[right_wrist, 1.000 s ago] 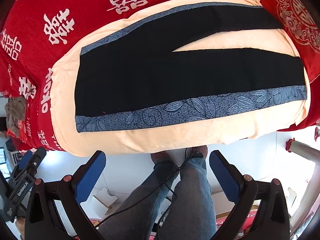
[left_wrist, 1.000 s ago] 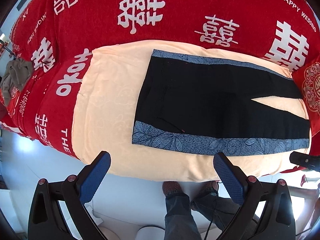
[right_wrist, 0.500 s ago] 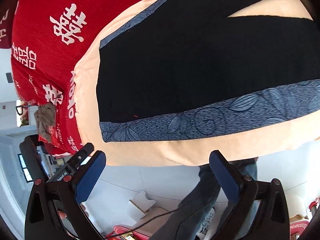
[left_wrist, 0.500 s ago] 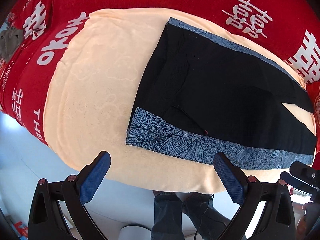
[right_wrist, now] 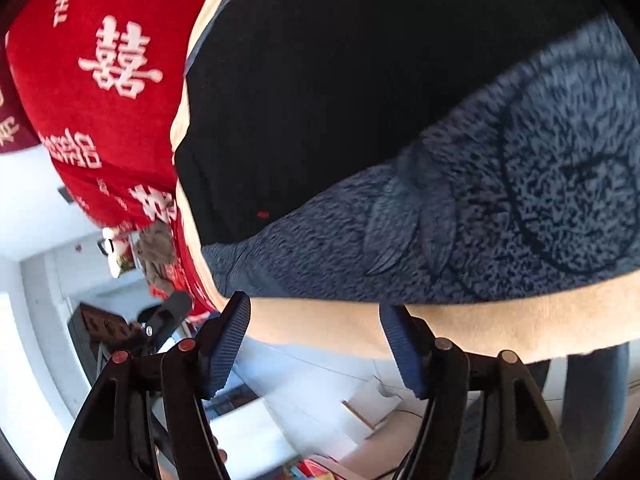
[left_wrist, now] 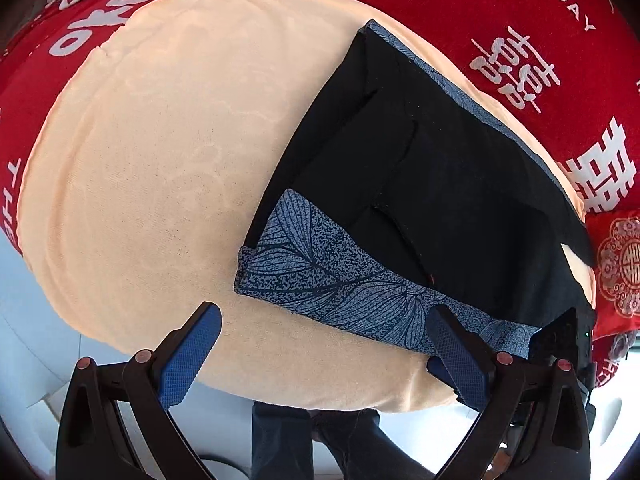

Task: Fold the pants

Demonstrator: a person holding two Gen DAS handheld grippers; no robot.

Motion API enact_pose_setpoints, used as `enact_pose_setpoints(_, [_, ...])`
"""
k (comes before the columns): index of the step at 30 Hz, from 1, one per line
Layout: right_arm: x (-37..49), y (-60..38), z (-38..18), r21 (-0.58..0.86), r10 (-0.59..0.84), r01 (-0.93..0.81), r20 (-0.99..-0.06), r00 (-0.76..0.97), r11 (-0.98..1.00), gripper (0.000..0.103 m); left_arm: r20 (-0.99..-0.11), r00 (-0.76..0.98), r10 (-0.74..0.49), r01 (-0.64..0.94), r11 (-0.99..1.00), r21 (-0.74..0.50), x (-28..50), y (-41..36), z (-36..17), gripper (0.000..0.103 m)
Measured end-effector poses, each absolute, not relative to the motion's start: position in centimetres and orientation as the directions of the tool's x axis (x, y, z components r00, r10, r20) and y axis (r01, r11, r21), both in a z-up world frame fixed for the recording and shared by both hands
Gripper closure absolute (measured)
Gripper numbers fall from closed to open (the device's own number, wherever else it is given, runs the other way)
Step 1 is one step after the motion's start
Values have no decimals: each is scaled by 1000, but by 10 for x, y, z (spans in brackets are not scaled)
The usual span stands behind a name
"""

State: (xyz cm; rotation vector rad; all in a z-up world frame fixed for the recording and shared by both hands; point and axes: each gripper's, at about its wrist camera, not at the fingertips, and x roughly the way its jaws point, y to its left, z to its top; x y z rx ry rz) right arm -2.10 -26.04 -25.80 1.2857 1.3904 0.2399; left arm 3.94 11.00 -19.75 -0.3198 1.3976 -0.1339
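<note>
Black pants [left_wrist: 440, 184] with blue leaf-print side stripes lie flat on a peach blanket [left_wrist: 160, 160], waistband to the left, legs running right. My left gripper [left_wrist: 324, 344] is open, just above the blanket's near edge, close to the near waistband corner [left_wrist: 248, 276]. In the right wrist view the pants [right_wrist: 360, 80] fill the frame, and my right gripper [right_wrist: 316, 340] is open, partly narrowed, close to the near striped edge [right_wrist: 480, 220]. The right gripper's body shows in the left wrist view [left_wrist: 560, 340].
A red bedspread [left_wrist: 520, 20] with white characters covers the bed under the blanket. A red patterned cushion [left_wrist: 620, 264] lies at the right. The person's legs [left_wrist: 304, 440] stand at the bed's near edge. Room clutter [right_wrist: 160, 248] shows beyond the bed.
Both grippers have moved down and in toward the pants' near striped edge. The right gripper's jaws have narrowed somewhat. The pants have not moved.
</note>
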Motion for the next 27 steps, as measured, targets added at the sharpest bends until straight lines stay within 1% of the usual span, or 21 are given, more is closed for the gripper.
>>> enact_pose_setpoints(2, [-24,-263,-265,766,768,554,-557,317,327,32,-943,164,-290,-102,946,-308,39,111,-203,0])
enact_pose_setpoints(3, [-24,-264,-267,768,763,560,-553,335,310,34,-941,160,-298,-105,943,-316,38,111,-205,0])
enact_pose_setpoints(4, [-23,-265,-268,773,758,563,-546,356,292,47,-939,158,-306,-106,940,-324,38,109,-207,0])
enact_pose_setpoints(5, [-20,-267,-267,782,756,559,-535,378,274,57,-937,155,-314,-106,937,-332,38,107,-208,0])
enact_pose_setpoints(6, [-16,-268,-264,794,757,548,-522,393,263,80,-934,151,-324,-109,933,-342,38,105,-209,0])
enact_pose_setpoints(7, [-10,-270,-260,806,757,529,-514,403,266,90,-929,151,-339,-114,927,-357,39,102,-208,0])
enact_pose_setpoints(11, [2,-269,-225,848,769,413,-496,403,331,91,-891,146,-430,-145,882,-449,46,90,-206,0])
enact_pose_setpoints(15, [4,-268,-207,865,786,375,-475,396,333,91,-865,150,-478,-202,842,-500,54,79,-211,0])
enact_pose_setpoints(16, [3,-267,-206,865,788,367,-478,388,344,91,-862,165,-480,-214,835,-506,58,77,-212,2])
enact_pose_setpoints(17, [3,-266,-206,862,791,360,-484,374,357,91,-865,176,-470,-221,838,-500,61,74,-214,18])
enact_pose_setpoints(18, [3,-265,-208,859,794,357,-490,360,368,91,-867,172,-468,-221,839,-497,65,70,-217,40])
enact_pose_setpoints(19, [0,-267,-208,856,795,356,-495,350,376,87,-870,152,-469,-225,841,-492,67,67,-223,50])
enact_pose_setpoints(20, [-2,-269,-209,846,789,360,-512,340,394,87,-869,140,-475,-228,838,-495,69,65,-228,68])
enact_pose_setpoints(21, [-6,-273,-210,835,781,366,-529,331,410,85,-860,143,-489,-227,830,-509,70,66,-231,76])
enact_pose_setpoints(22, [-11,-281,-214,821,770,382,-549,326,424,74,-858,141,-494,-225,828,-514,70,67,-232,76])
enact_pose_setpoints(23, [-18,-292,-217,807,752,405,-569,332,431,68,-854,142,-500,-219,826,-520,69,69,-231,76])
enact_pose_setpoints(24, [-25,-301,-218,798,737,423,-580,348,428,59,-854,143,-501,-208,828,-520,68,69,-229,76])
enact_pose_setpoints(25, [-35,-315,-220,789,715,449,-591,374,418,55,-855,139,-500,-193,833,-519,68,69,-227,76])
enact_pose_setpoints(27, [-51,-338,-224,776,681,496,-605,413,389,54,-858,131,-496,-162,843,-512,67,66,-224,76])
